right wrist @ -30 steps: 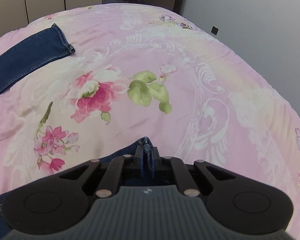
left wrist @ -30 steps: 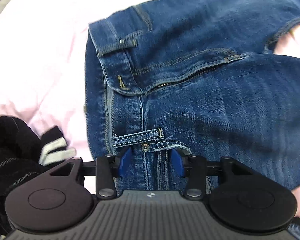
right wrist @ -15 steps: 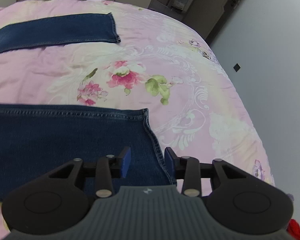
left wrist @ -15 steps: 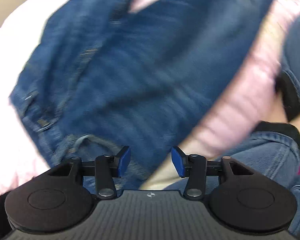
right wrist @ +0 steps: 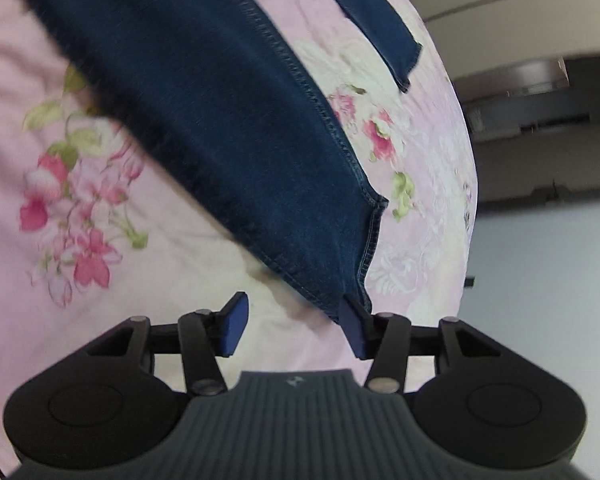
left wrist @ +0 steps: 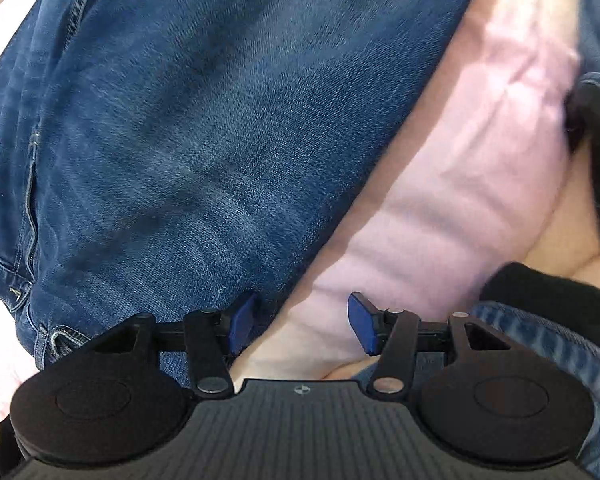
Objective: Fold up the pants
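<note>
The pants (left wrist: 188, 132) lie spread on the bed (right wrist: 112, 280), a pink floral cover under them, and the folding looks barely begun. In the right wrist view the two legs are well apart: the near leg (right wrist: 228, 128) runs diagonally down to its hem close to the fingers, while the far leg (right wrist: 376, 28) lies toward the upper edge with bare cover between them. No leg is laid over the other and no crease across the length shows, so bringing the legs together and folding them up toward the waist appears to be still ahead.

The left hand-held gripper (left wrist: 300, 322) has its blue pads spread wide and holds nothing; one pad sits just at the edge of the denim, the other over the pink cover. The right hand-held gripper (right wrist: 294, 328) is also wide apart. The hem corner of the near leg reaches down to its right pad and seems to touch it, but nothing is pinched between the two.

The left wrist view shows the upper part of the pants: a broad stretch of denim with a side seam and a belt loop at the left edge, plus the person's own clothing at the right edge. It shows neither hem. The right wrist view gives the opposite: both leg ends, the flowered cover, the bed's edge and the room beyond, but nothing of the waistband.
</note>
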The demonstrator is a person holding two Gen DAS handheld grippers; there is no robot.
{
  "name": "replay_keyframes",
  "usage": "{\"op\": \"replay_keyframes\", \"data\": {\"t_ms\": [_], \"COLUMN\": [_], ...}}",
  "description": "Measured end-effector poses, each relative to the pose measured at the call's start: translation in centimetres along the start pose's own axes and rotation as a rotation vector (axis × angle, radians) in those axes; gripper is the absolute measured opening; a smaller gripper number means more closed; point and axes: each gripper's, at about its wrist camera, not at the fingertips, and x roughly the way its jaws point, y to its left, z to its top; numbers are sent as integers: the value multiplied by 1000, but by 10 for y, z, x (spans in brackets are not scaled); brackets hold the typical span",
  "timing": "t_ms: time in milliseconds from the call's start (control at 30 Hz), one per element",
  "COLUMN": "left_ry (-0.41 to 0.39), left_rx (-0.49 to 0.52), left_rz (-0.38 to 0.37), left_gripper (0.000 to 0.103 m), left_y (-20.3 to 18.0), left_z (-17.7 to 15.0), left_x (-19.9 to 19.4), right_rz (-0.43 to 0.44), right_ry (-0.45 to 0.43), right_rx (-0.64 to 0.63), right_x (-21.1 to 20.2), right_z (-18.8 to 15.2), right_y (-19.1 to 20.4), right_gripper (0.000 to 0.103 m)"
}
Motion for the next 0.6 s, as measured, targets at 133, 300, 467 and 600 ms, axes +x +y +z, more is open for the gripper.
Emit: {"op": "replay_keyframes", "data": {"t_ms": [133, 300, 467, 600], "left_ry": [40, 76, 52, -65], "left_rx": [-40, -96, -183, -264], "left_rz": [26, 52, 95, 72], "left_gripper": [63, 61, 18, 10], "left_y": [-3, -9, 8, 23], "left_z": [12, 28, 30, 10], "left_x": [11, 20, 20, 0], "right_rz": [-86, -112, -167, -248], "right_ry": [-49, -52, -36, -57], "right_rx": [-234, -332, -396, -225], "right_x": [16, 51, 77, 64], "right_z": [-7, -3, -5, 4], "right_y": [27, 37, 52, 28], "right_gripper": [46, 42, 15, 0]}}
